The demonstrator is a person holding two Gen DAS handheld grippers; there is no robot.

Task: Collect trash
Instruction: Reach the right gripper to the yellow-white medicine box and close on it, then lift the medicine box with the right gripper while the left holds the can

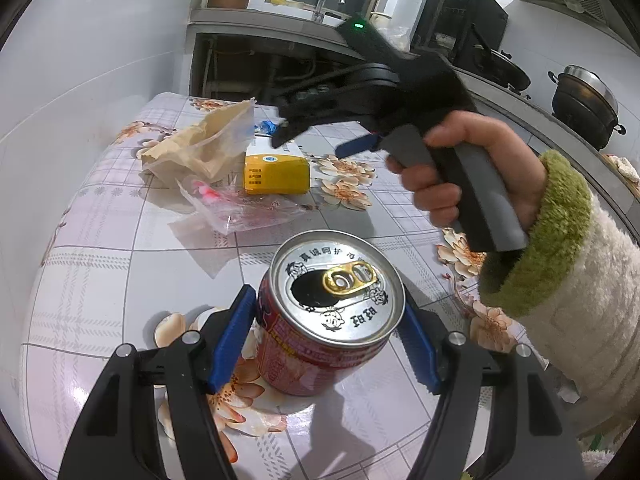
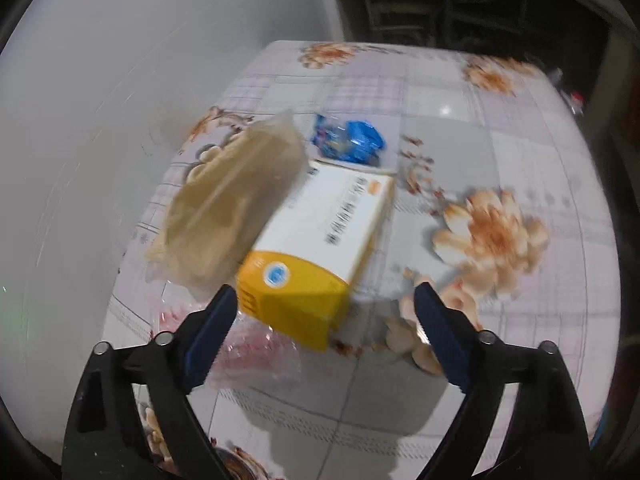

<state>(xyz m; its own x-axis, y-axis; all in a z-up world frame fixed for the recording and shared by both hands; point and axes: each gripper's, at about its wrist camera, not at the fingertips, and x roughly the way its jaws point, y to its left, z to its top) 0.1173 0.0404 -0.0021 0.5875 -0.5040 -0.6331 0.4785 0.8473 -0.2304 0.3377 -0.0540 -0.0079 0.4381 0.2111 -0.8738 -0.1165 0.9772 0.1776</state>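
Observation:
My left gripper is shut on an open red drink can, its blue pads pressing both sides; the can's base stands on the floral tablecloth. My right gripper is open and empty, hovering just above and in front of a yellow-and-white box. The right gripper also shows in the left wrist view, above the box. A brown paper bag in clear plastic lies left of the box, a blue wrapper behind it, and a clear pink-printed wrapper in front of it.
A white wall borders the table on the left. Behind the table are a steel sink counter, a black appliance and dark pots on the counter at the right.

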